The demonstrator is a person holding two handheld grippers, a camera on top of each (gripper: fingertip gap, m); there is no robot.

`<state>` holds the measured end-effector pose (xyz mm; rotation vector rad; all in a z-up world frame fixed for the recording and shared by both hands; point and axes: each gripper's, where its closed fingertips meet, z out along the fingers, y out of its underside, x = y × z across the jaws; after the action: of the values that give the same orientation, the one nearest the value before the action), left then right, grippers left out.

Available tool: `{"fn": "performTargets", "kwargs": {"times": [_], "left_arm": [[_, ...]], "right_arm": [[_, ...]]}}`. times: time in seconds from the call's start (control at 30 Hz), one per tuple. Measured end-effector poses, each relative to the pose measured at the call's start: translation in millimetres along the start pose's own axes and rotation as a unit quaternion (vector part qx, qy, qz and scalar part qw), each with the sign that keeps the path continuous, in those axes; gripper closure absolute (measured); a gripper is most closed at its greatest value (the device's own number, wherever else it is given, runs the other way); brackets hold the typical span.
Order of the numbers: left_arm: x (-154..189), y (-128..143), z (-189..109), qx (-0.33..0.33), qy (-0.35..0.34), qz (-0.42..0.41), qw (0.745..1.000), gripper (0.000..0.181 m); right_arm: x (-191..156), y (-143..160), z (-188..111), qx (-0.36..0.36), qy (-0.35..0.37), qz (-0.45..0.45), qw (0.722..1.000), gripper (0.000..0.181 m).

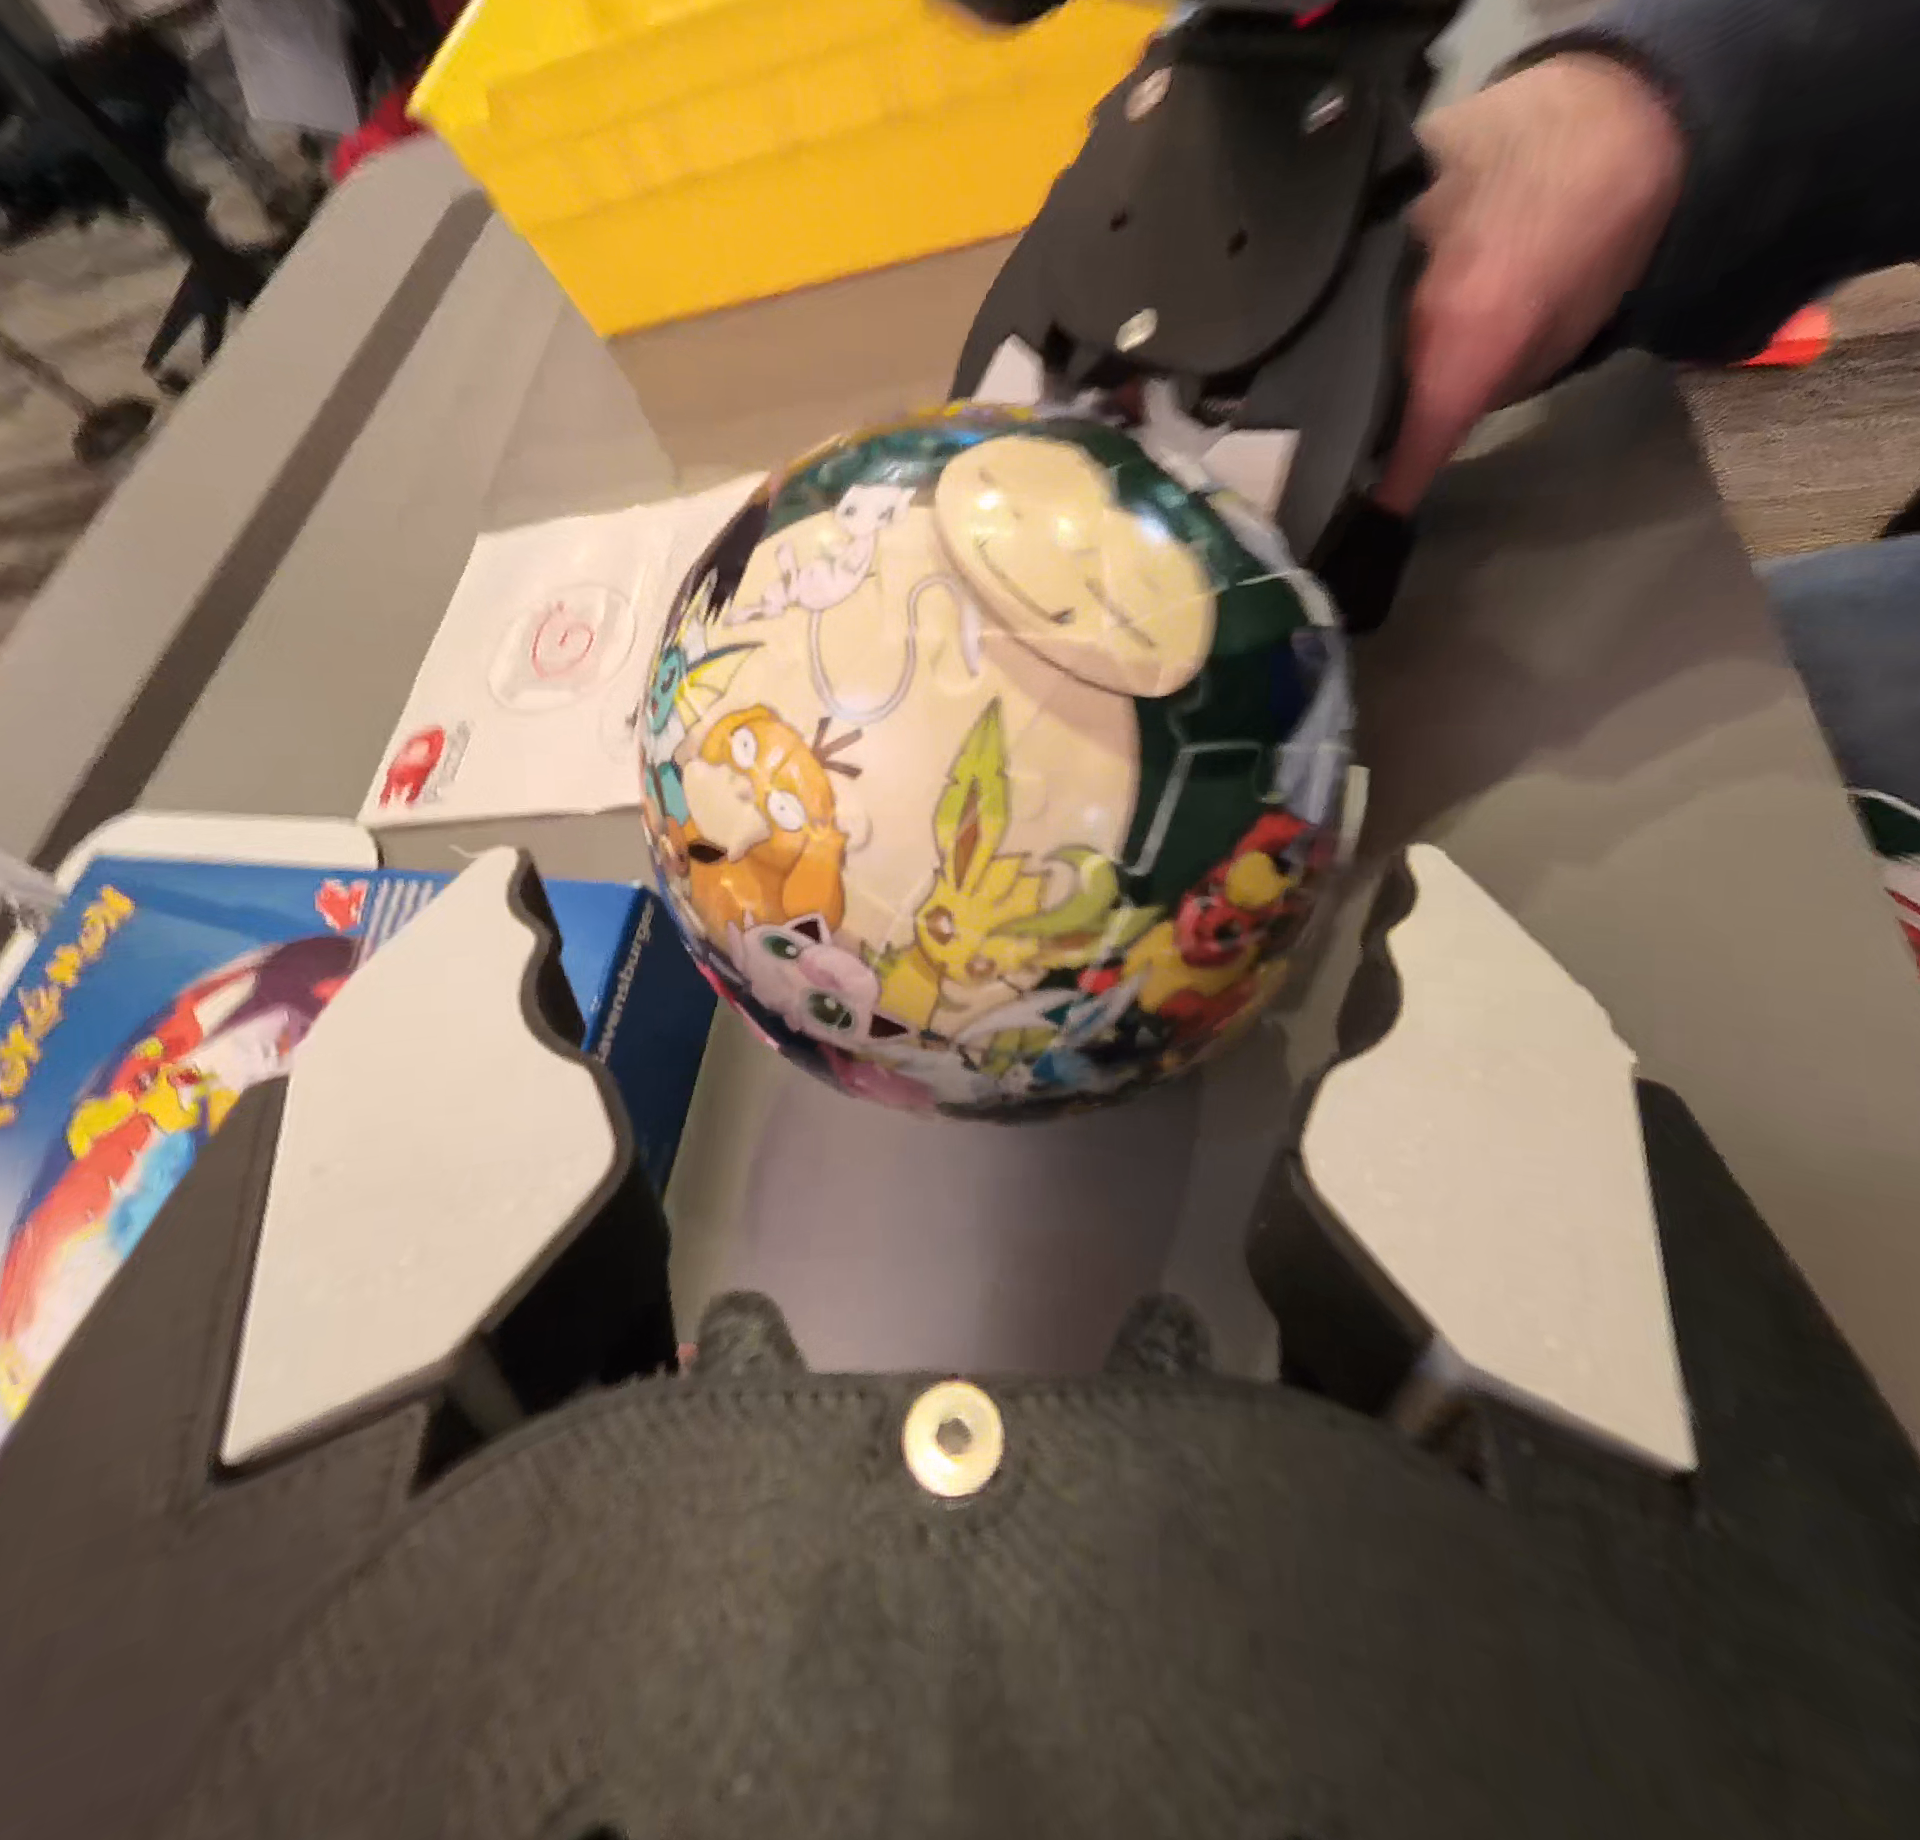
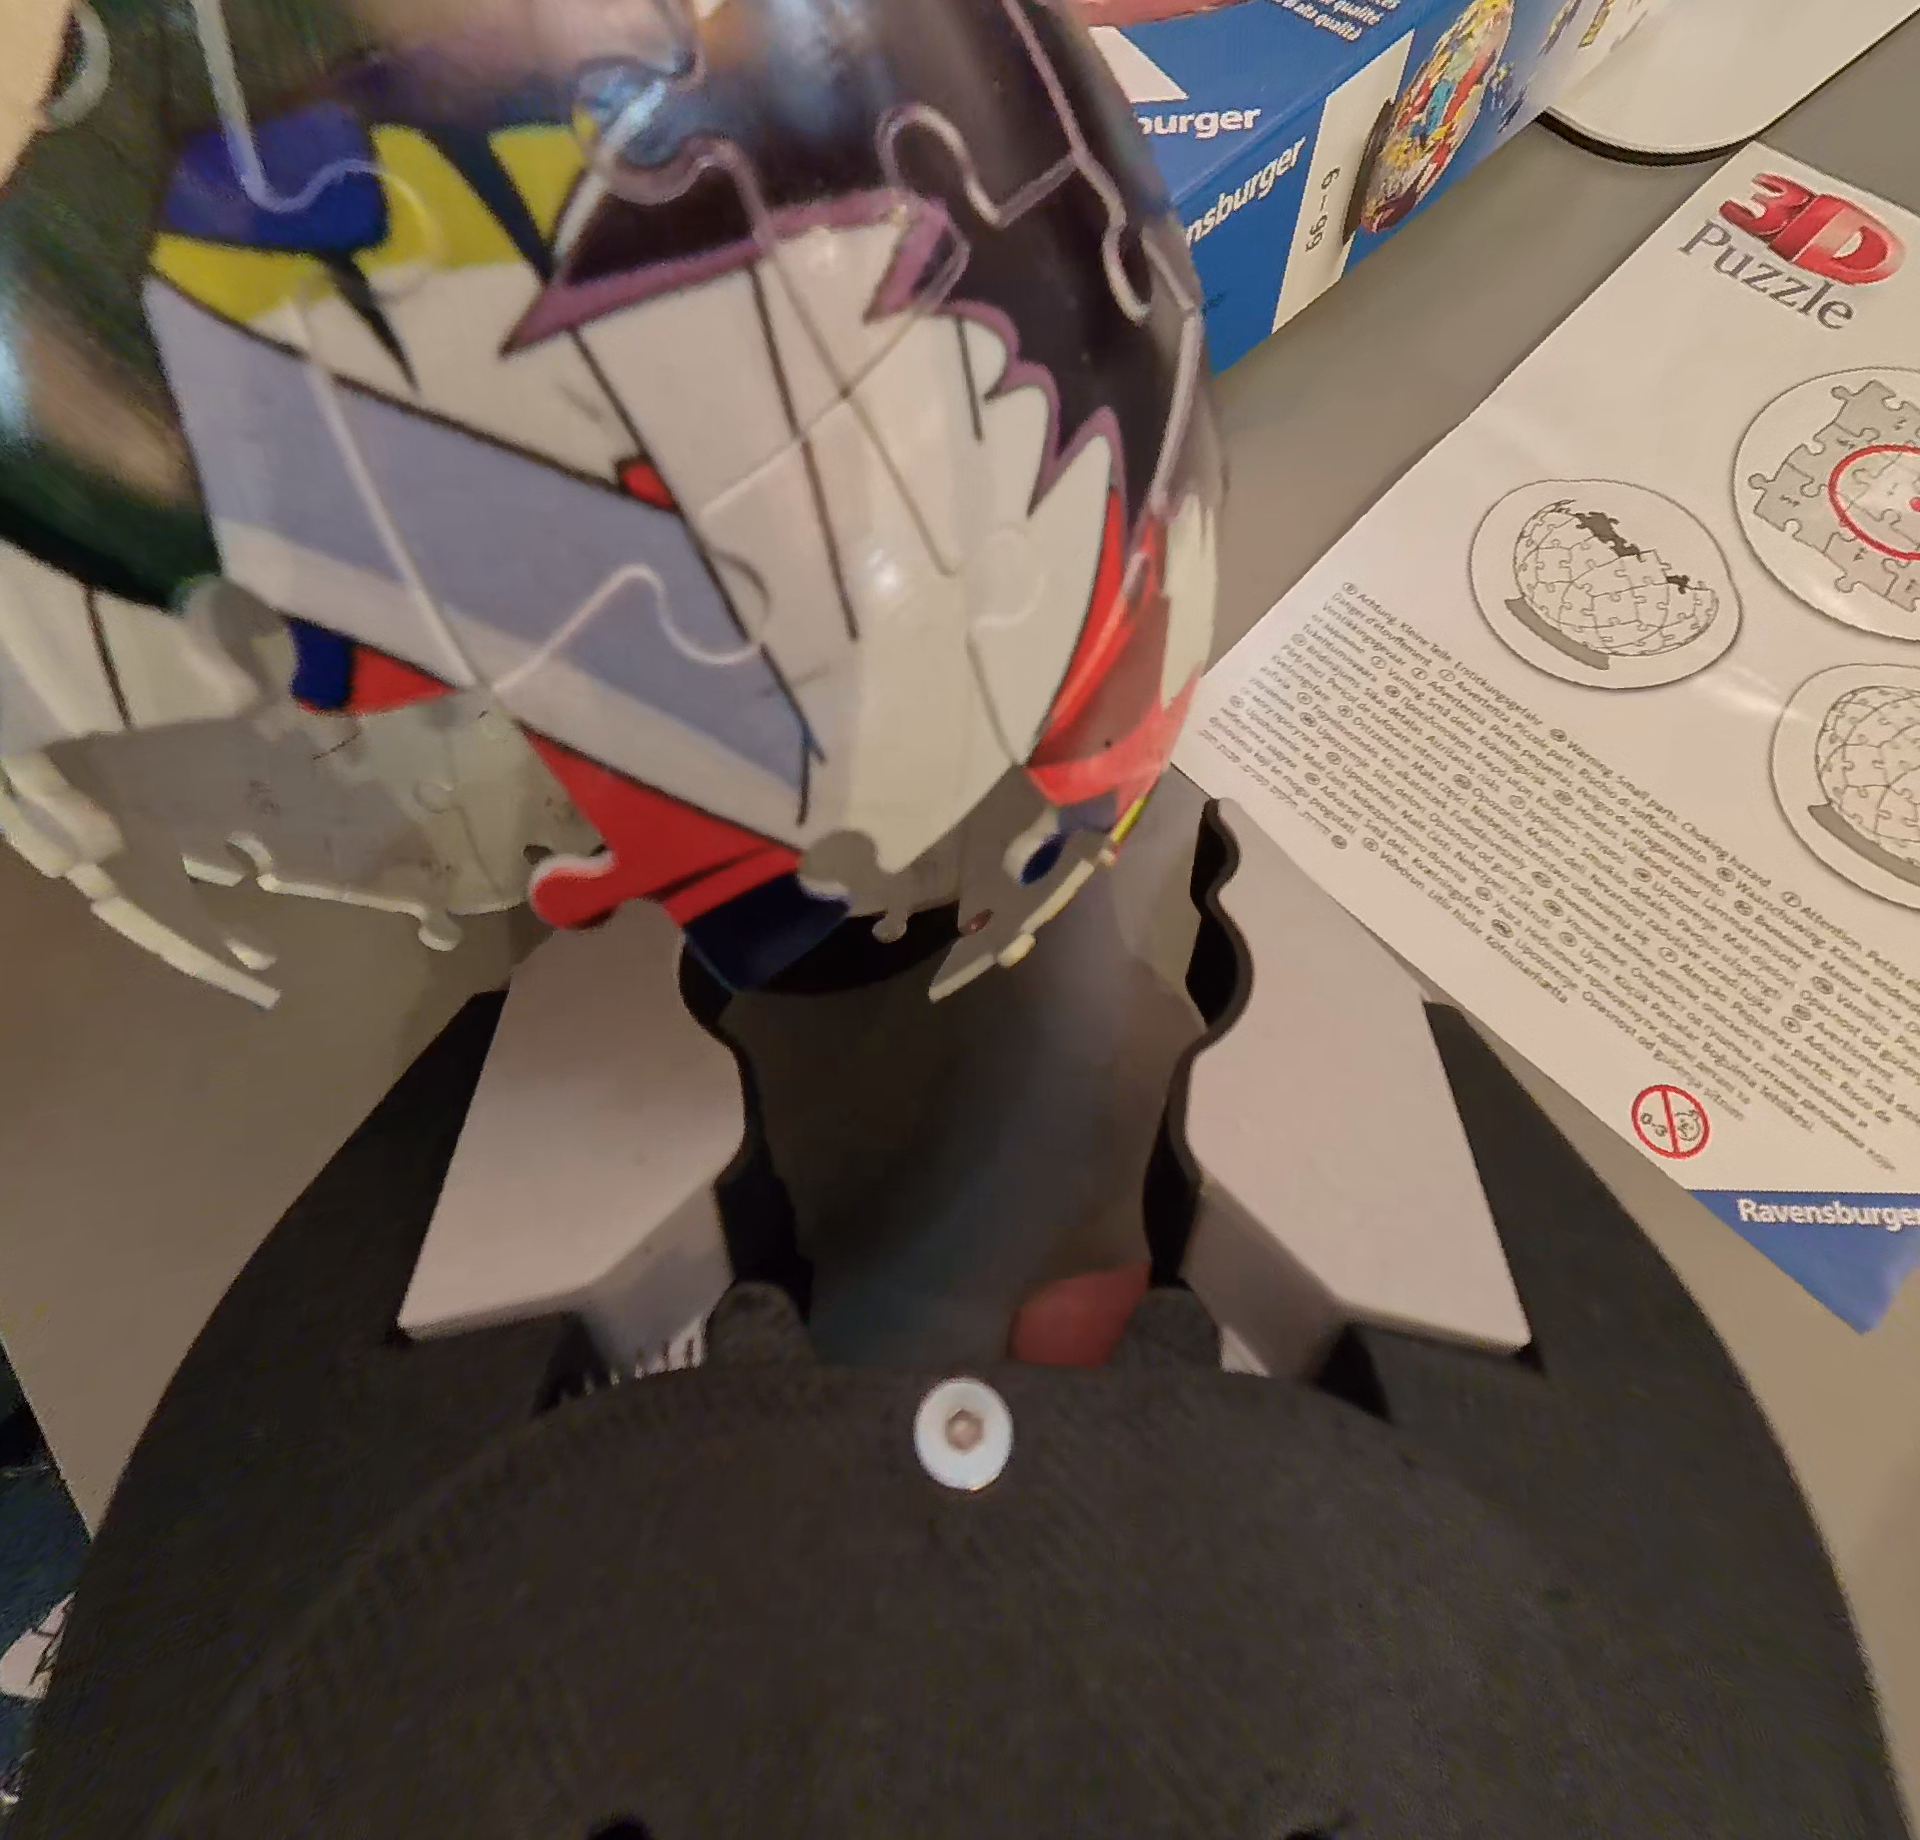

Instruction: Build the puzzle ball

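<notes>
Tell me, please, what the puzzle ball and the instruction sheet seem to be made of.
The puzzle ball looks like glossy hard plastic: curved interlocking pieces catch highlights, and their undersides at the open edge are plain grey-white. The instruction sheet appears to be thin matte printed paper, lying flat on the table.

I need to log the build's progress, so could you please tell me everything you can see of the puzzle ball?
The puzzle ball is a glossy sphere of curved interlocking pieces, plastic by the look, printed with bright cartoon creatures. It sits on the grey table, between both open grippers. The left wrist view shows its near side closed. The right wrist view shows the ball unfinished: jagged tabbed edges ring a gap at the lower left, and pale piece backs show inside. The right gripper sits at that open edge; contact is unclear.
</notes>
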<state>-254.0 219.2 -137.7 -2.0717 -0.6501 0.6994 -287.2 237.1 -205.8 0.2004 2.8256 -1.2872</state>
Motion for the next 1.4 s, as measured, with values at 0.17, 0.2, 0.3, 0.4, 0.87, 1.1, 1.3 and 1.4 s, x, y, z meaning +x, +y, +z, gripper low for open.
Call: {"fn": "performTargets", "kwargs": {"times": [0.17,0.2,0.3,0.4,0.87,1.1,1.3,1.4], "left_arm": [[6.7,12.1,18.6,-0.031,0.000,-0.028,0.999,0.043],[6.0,10.9,19.7,-0.028,-0.002,-0.032,0.999,0.043],[4.4,11.0,20.5,-0.031,-0.006,-0.034,0.999,0.044],[3.9,11.2,19.7,-0.030,-0.009,-0.031,0.999,0.044],[-7.2,11.8,11.8,-0.040,-0.042,0.036,0.998,0.046],[-9.4,6.8,12.0,-0.003,-0.062,0.065,0.996,0.047],[-10.8,6.2,12.5,0.011,-0.062,0.064,0.996,0.046],[-11.3,8.9,10.3,0.013,-0.056,0.056,0.997,0.046]], "right_arm": [[-1.2,-0.4,-0.4,0.003,-0.005,0.001,1.000,0.095],[-1.5,-0.5,-0.6,0.003,-0.006,0.000,1.000,0.094],[-1.6,-1.3,-1.7,0.007,-0.009,0.002,1.000,0.095],[-1.3,-1.2,-3.7,0.010,-0.008,0.002,1.000,0.094],[0.5,-0.7,-6.7,0.016,-0.009,0.006,1.000,0.095],[4.1,0.4,-11.2,0.021,-0.009,0.013,1.000,0.097],[7.6,2.6,-15.3,0.023,-0.011,0.015,1.000,0.098],[5.8,3.1,-14.7,0.021,-0.012,0.007,1.000,0.100]]}}
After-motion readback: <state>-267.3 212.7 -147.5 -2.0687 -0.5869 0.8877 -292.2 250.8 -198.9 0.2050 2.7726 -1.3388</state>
